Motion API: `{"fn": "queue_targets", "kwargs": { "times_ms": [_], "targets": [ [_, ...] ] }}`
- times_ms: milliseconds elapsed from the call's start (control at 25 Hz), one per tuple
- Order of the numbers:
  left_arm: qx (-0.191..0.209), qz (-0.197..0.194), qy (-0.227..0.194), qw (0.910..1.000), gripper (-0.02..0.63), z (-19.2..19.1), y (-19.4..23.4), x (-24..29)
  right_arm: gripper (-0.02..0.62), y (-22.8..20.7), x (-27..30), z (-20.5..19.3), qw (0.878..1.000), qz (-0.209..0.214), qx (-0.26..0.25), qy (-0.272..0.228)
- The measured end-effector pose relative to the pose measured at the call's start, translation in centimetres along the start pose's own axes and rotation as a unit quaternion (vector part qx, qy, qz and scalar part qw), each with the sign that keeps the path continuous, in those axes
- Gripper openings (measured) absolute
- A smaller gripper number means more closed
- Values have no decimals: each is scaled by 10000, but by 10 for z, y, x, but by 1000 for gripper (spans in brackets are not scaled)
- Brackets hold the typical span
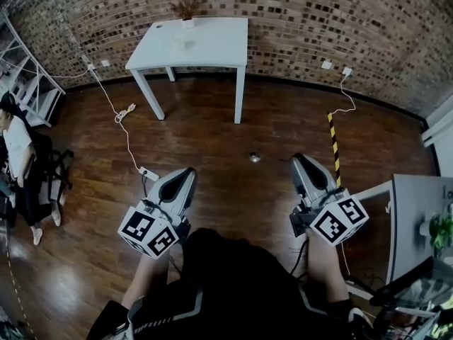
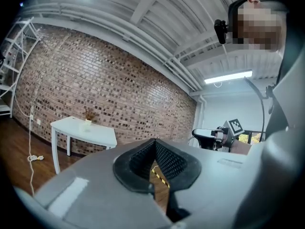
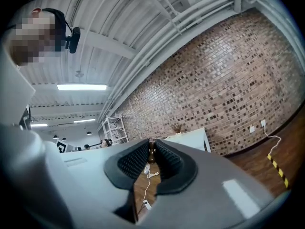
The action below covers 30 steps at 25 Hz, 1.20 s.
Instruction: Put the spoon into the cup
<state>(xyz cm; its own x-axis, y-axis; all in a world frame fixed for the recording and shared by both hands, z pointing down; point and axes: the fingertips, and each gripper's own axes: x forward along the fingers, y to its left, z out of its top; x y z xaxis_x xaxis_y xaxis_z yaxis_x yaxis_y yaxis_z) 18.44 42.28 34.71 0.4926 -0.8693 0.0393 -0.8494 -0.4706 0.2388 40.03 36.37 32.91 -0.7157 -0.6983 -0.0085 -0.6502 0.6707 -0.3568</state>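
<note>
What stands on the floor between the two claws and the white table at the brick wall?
Nothing tall. From the left claw and right claw to the white table there is wooden floor, with only a small round object on it; a white cable runs to the left. I cannot make out a spoon or cup.

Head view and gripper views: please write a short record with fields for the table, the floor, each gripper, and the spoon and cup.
table: white, by the brick wall, small vase on it
floor: dark wood, power strip on it
left gripper: level, jaw tips together, nothing between
right gripper: level, jaws slightly apart, nothing between
spoon and cup: in no view
</note>
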Motion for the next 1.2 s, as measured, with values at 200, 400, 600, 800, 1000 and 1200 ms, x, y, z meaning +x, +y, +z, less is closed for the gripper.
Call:
{"fn": "queue_targets", "kwargs": {
  "times_ms": [200,400,600,800,1000,1200],
  "targets": [
    [-139,-31,-50,9999,-6,7,41,21,49,-10,43,2,9999,-82,61,-27],
    [15,-145,0,9999,-6,28,84,33,49,-3,91,6,9999,-89,34,-64],
    [-87,-160,4,9998,-6,35,133,39,49,-4,140,2,9998,-168,70,-63],
    [-112,-247,113,9996,-6,38,183,51,49,-10,186,0,9995,-300,61,-92],
    [-117,-161,42,9998,-6,44,211,81,49,-29,222,9,9998,-194,-34,-19],
    [-144,38,-14,9999,-6,58,234,128,49,-60,268,22,10000,49,-28,-9]
  ]
}}
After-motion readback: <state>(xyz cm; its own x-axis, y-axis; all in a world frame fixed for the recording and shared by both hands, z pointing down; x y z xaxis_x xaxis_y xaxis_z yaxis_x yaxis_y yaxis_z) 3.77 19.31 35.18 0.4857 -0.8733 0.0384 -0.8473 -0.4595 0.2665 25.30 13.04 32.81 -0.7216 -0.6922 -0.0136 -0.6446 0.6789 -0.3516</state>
